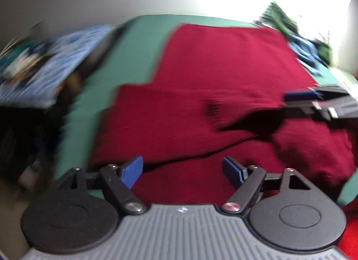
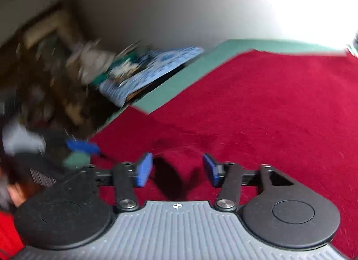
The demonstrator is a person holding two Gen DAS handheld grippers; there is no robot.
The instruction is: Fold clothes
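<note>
A dark red knit sweater [image 1: 223,76] lies spread on a green surface [image 1: 138,43], with a sleeve folded across its middle. My left gripper [image 1: 182,171] is open and empty, just above the sweater's near edge. My right gripper [image 2: 177,169] is open and empty over the red fabric [image 2: 268,107]. The right gripper also shows in the left wrist view [image 1: 313,100] at the right, over the sweater. The left gripper's blue pad [image 2: 82,145] shows at the left of the right wrist view. Both views are motion-blurred.
A blue patterned item [image 1: 51,63] lies off the green surface's left side, over dark clutter. A pile of green and blue clothes [image 1: 297,40] sits at the far right corner. A pale wall stands behind, with bright light at the upper right.
</note>
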